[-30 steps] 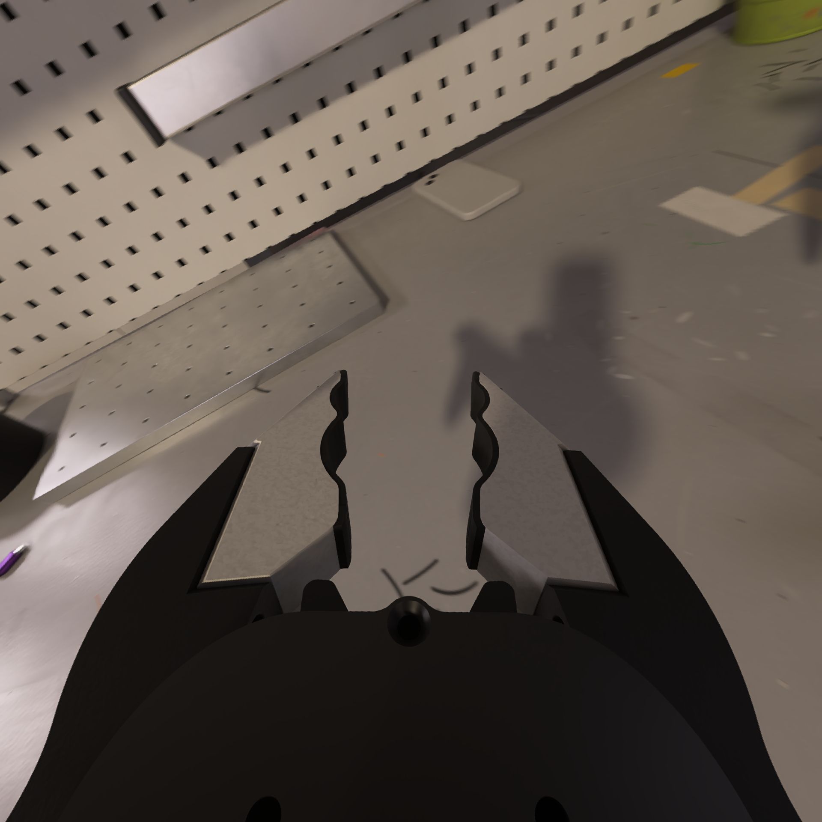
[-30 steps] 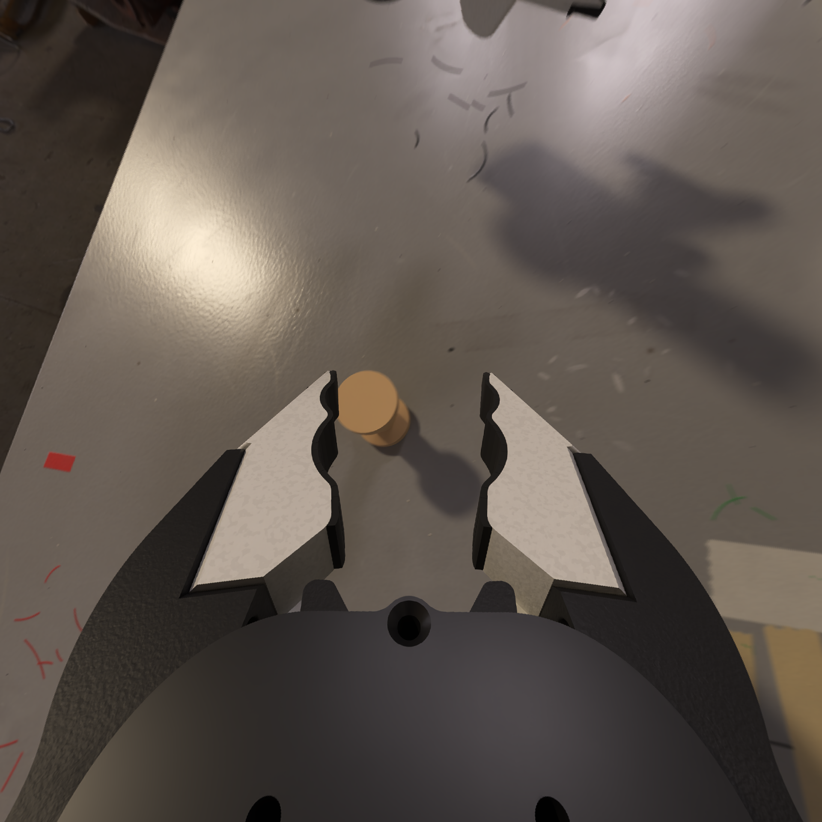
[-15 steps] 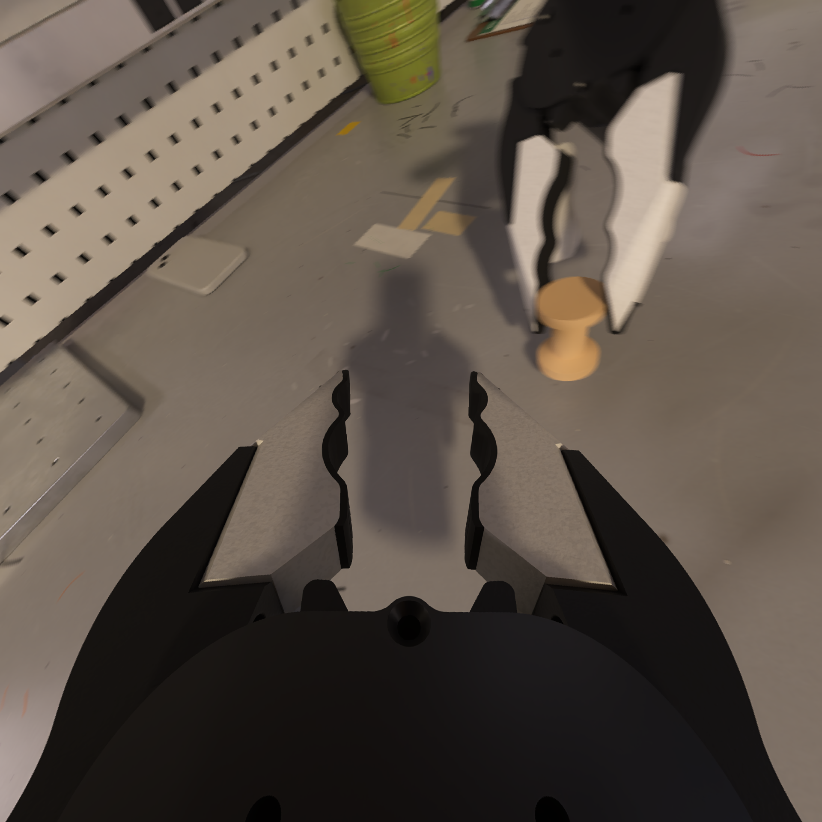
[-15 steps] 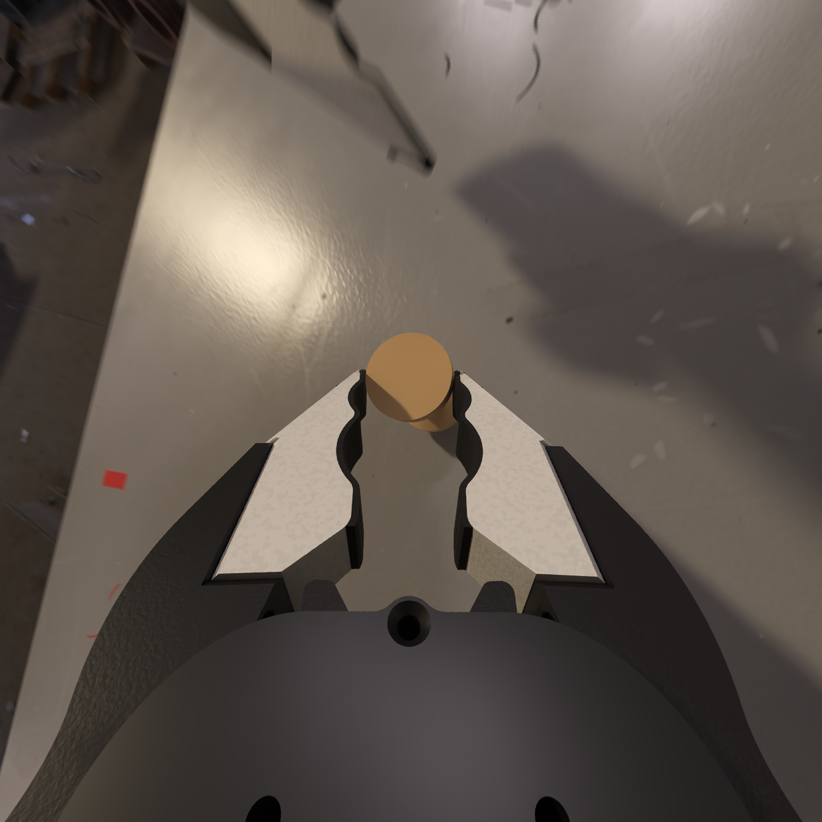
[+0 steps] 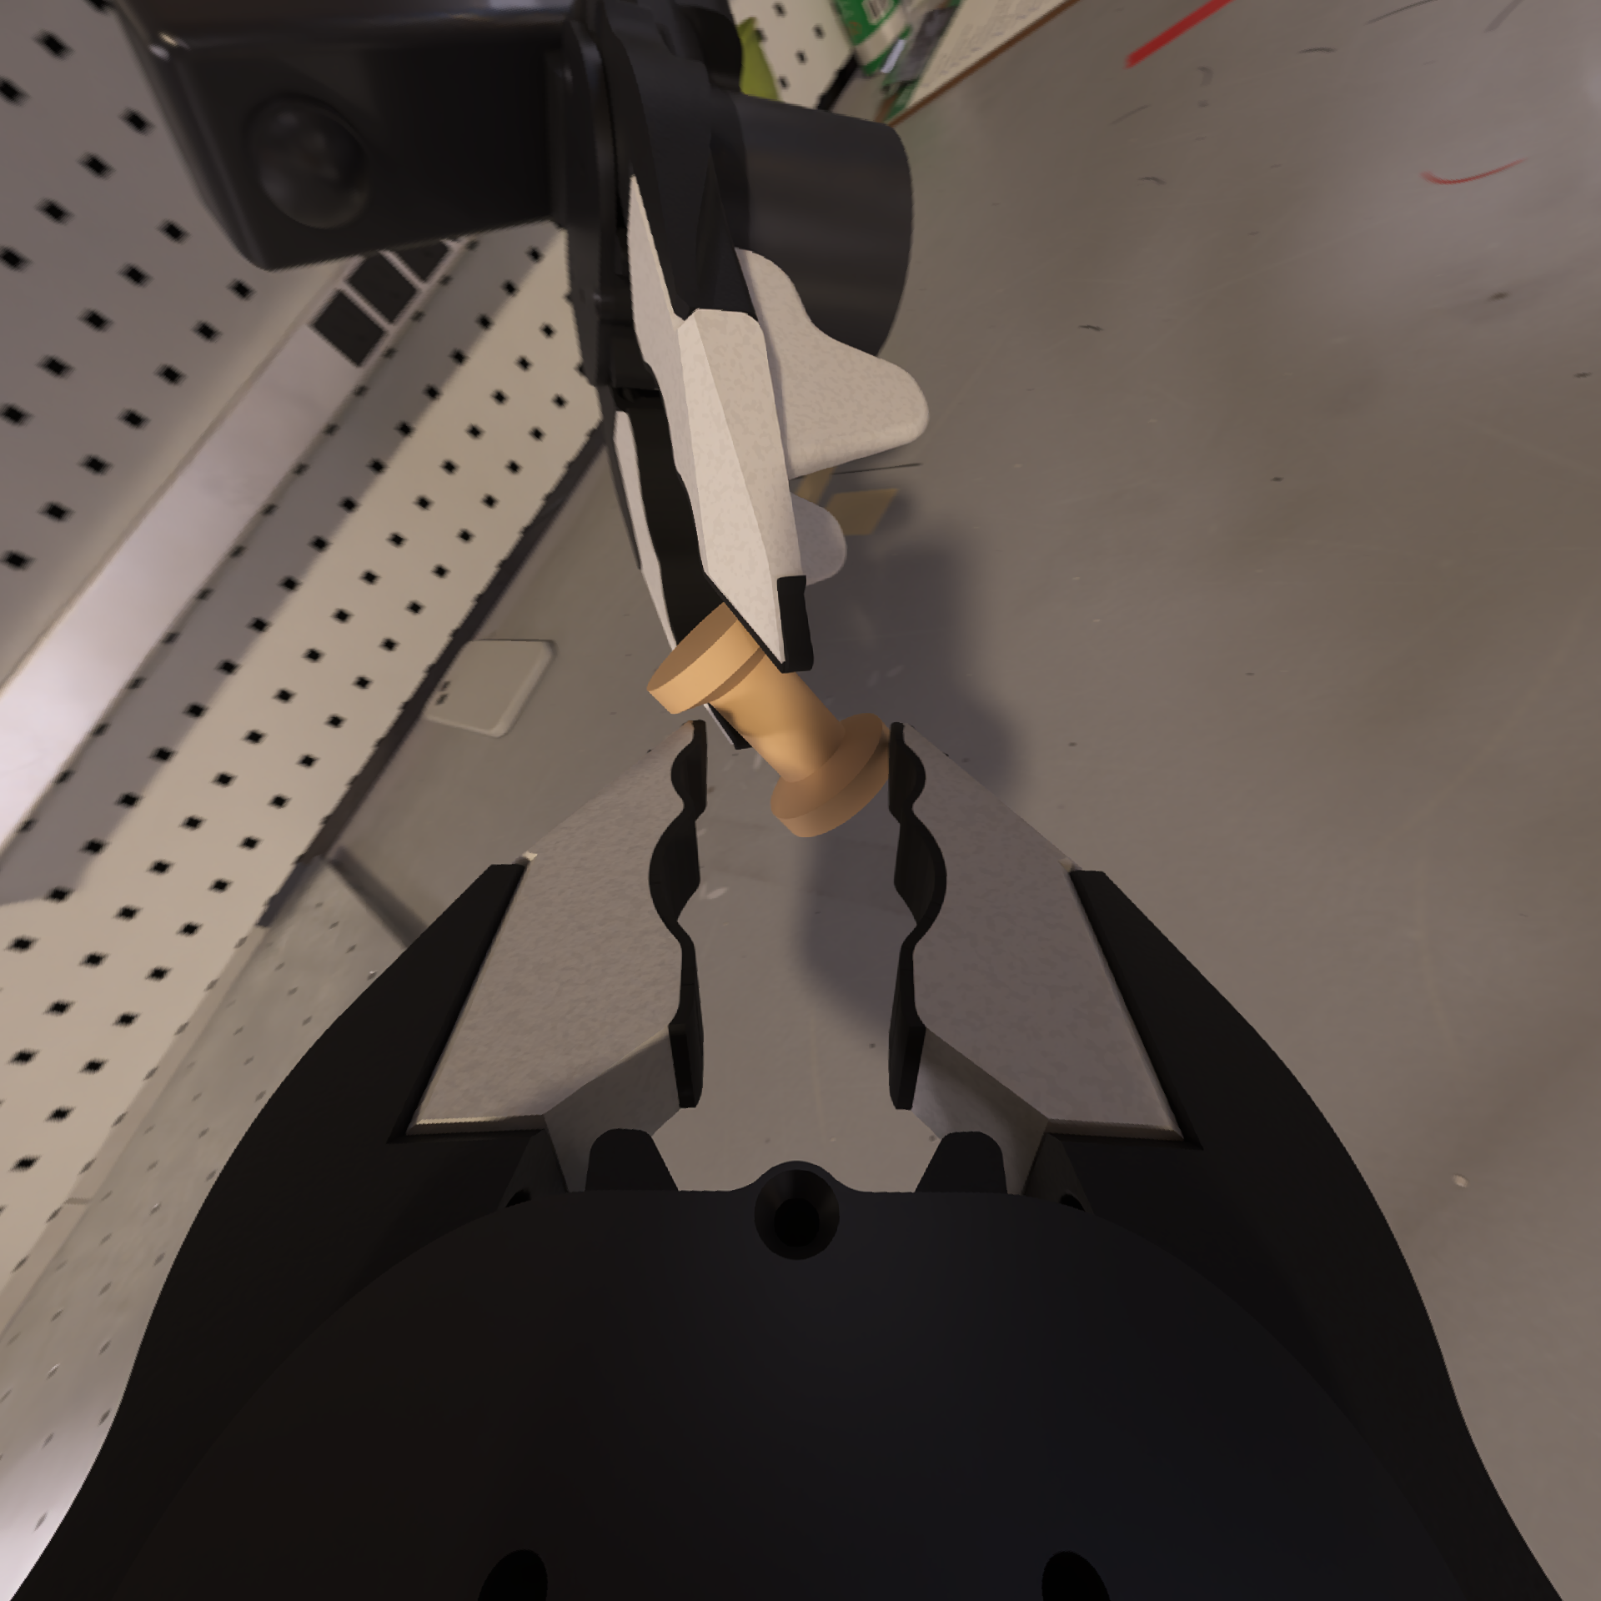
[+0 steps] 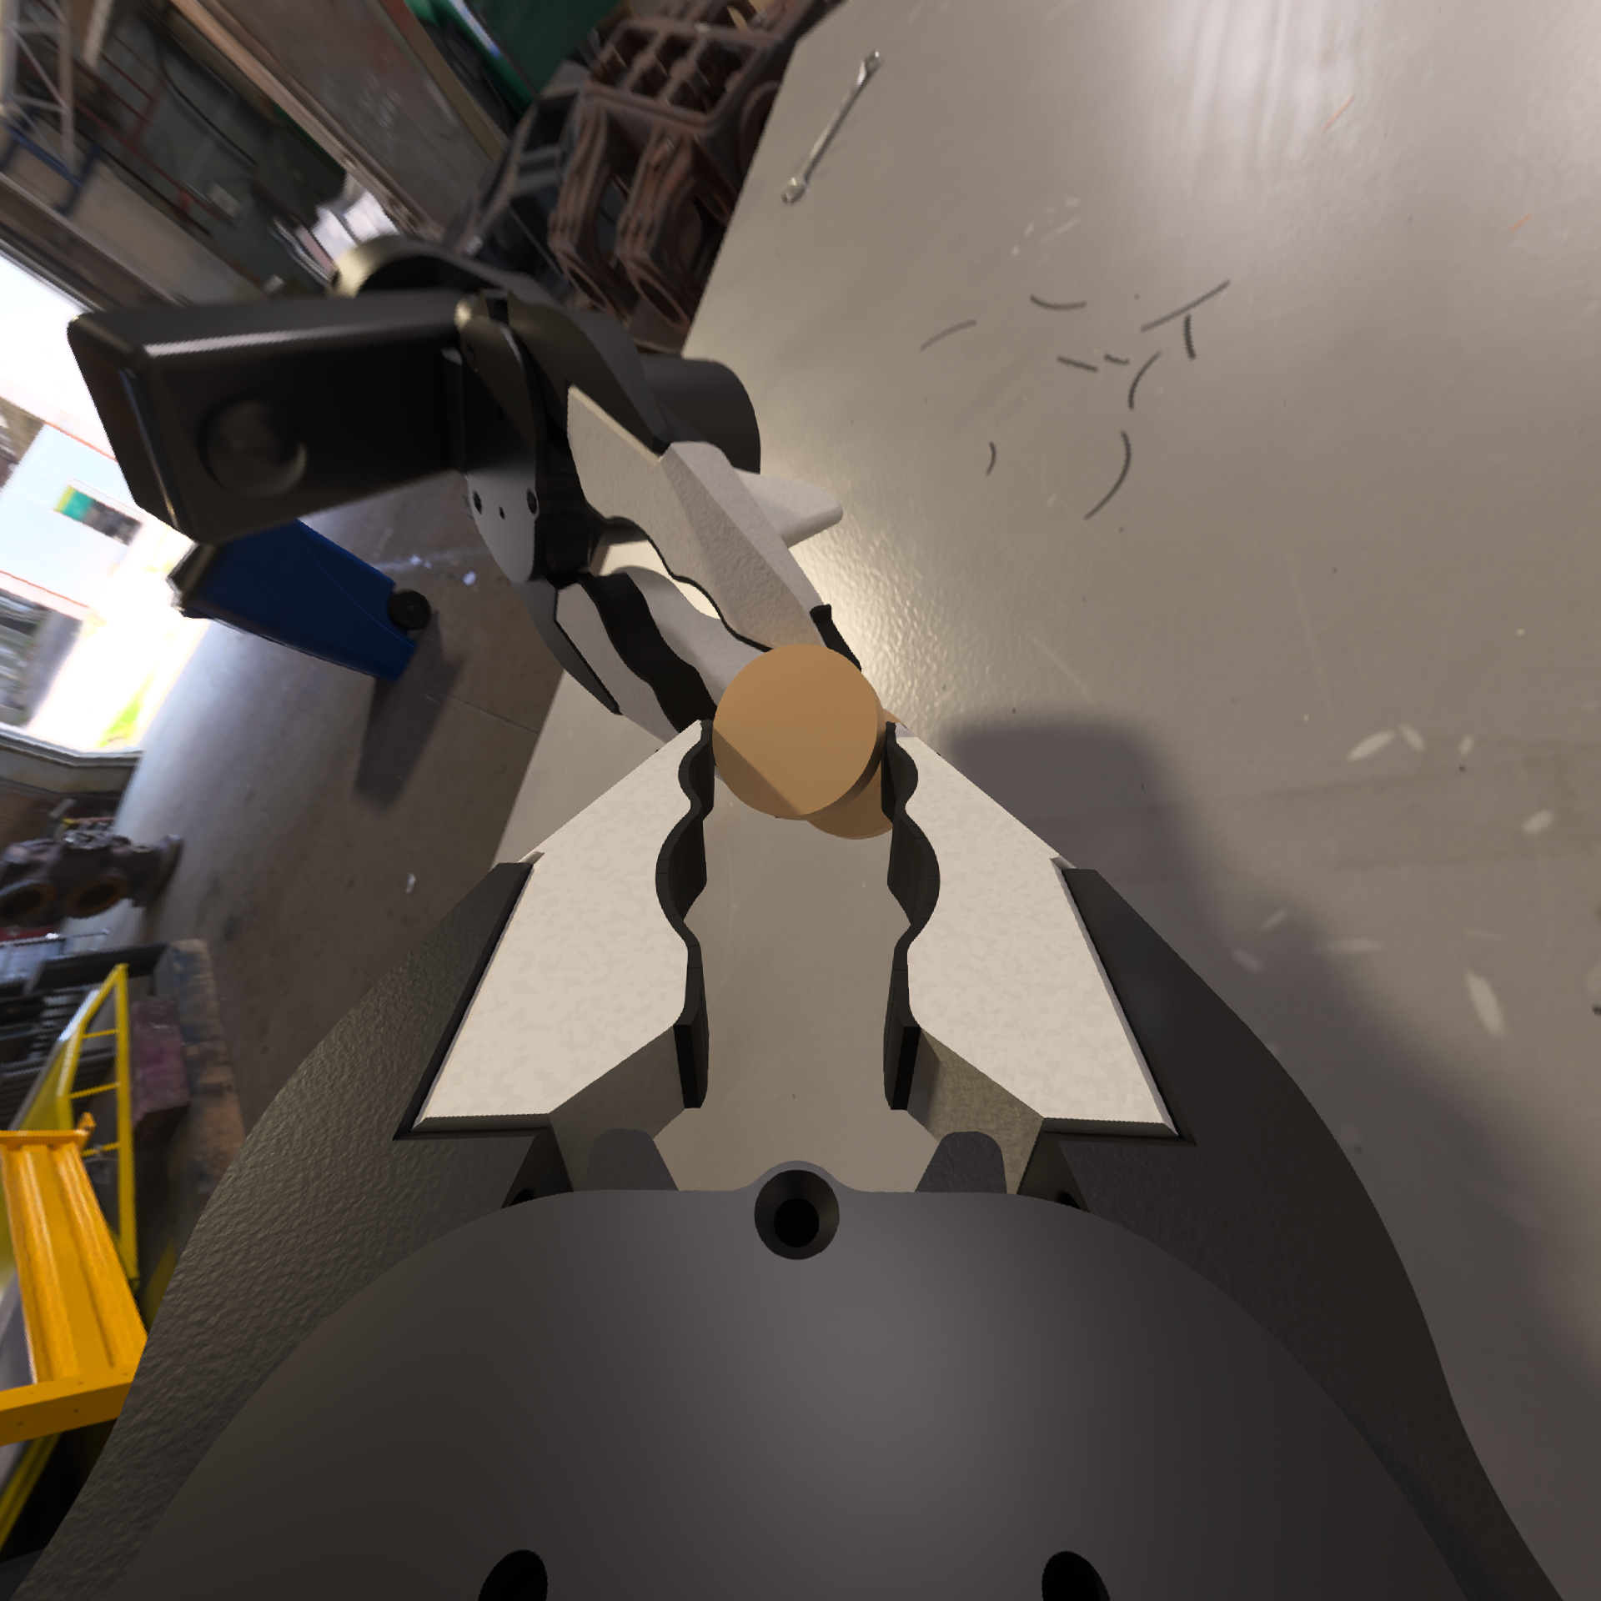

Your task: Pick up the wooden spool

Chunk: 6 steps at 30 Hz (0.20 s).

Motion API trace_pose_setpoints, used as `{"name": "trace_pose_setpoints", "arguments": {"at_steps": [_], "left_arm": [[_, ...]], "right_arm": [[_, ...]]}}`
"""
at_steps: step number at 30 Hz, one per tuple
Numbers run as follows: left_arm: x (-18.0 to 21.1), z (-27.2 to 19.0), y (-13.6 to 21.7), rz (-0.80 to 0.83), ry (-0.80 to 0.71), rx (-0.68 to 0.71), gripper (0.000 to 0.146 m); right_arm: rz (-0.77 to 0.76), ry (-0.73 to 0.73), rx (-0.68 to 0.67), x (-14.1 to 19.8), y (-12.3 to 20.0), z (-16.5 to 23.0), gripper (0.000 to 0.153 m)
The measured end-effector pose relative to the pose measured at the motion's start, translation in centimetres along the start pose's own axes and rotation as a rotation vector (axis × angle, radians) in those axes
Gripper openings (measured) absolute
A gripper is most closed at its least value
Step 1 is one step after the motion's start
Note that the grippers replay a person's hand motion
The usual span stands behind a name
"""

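Note:
The tan wooden spool (image 5: 784, 736) hangs tilted above the grey table (image 5: 1256, 693). My right gripper (image 6: 795, 745) is shut on it just under its top flange (image 6: 793, 736); in the left wrist view this gripper (image 5: 758, 684) reaches down from above. My left gripper (image 5: 795, 732) is open, and its fingertips flank the spool's lower flange (image 5: 832, 793). The flange lies against or very near the right fingertip (image 5: 901, 762) and is apart from the other. In the right wrist view the left gripper (image 6: 745, 671) shows just beyond the spool, its tips partly hidden.
A pegboard wall (image 5: 260, 606) runs along the table's left, with a white flat slab (image 5: 494, 684) and a perforated metal plate (image 5: 217, 996) at its foot. A wrench (image 6: 832, 121) lies far off. The table edge (image 6: 606, 658) drops to a floor with a blue bin (image 6: 303, 598).
My right gripper has shut on the spool and raised it off the table, tilted. My left gripper has swung in to the spool, its jaws a little narrower, tips now either side of the lower flange.

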State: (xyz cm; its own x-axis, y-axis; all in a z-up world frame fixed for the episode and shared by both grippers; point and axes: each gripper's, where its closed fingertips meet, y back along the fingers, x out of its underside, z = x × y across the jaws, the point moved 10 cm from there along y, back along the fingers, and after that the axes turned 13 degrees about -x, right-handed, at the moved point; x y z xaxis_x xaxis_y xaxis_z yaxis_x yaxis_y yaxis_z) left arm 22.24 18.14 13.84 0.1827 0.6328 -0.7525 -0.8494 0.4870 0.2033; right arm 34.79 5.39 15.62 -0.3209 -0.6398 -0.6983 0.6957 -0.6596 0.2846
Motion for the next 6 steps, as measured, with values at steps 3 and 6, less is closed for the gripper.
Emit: {"name": "trace_pose_setpoints", "arguments": {"at_steps": [3,6], "left_arm": [[0.0,0.7,0.5,-0.019,0.015,-0.09,0.035],[0.2,1.4,0.7,-0.022,0.05,-0.177,0.032]], "right_arm": [[-0.05,-0.005,-0.047,-1.1,0.2,-0.5,0.038],[-0.082,0.006,-0.039,-1.8,0.0,-0.7,0.038]]}}
